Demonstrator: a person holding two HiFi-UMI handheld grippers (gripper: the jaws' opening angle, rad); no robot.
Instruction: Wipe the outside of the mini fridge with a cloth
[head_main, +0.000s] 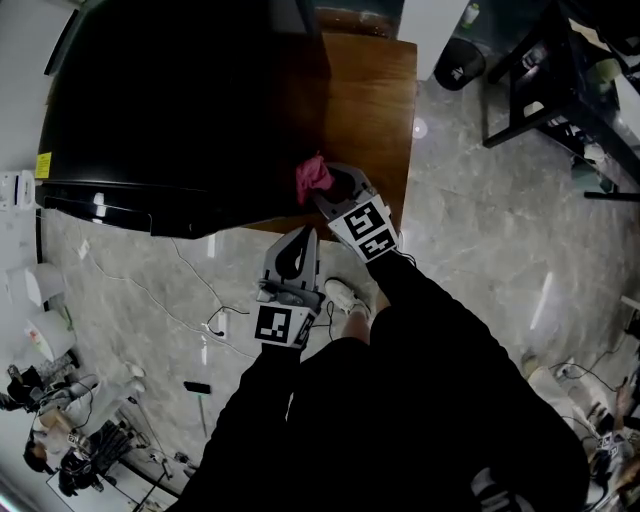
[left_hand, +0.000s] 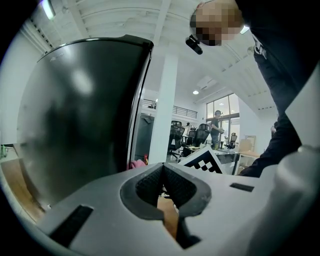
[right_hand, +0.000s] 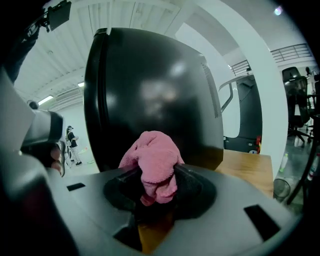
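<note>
The black mini fridge (head_main: 180, 110) stands on a wooden table (head_main: 372, 110). My right gripper (head_main: 330, 188) is shut on a bunched pink cloth (head_main: 313, 177), which sits against the fridge's lower right side near its front corner. In the right gripper view the cloth (right_hand: 154, 165) bulges out between the jaws, with the glossy fridge side (right_hand: 155, 90) just behind it. My left gripper (head_main: 297, 248) hangs below and in front of the table edge, shut and empty. In the left gripper view its pads (left_hand: 150, 184) meet, and the fridge (left_hand: 80, 115) rises at the left.
The table's bare wood extends right of the fridge. On the marble floor lie cables and a power strip (head_main: 218, 325). A black bin (head_main: 460, 62) and a black frame (head_main: 545, 85) stand at the upper right. My shoe (head_main: 345, 295) shows below the table edge.
</note>
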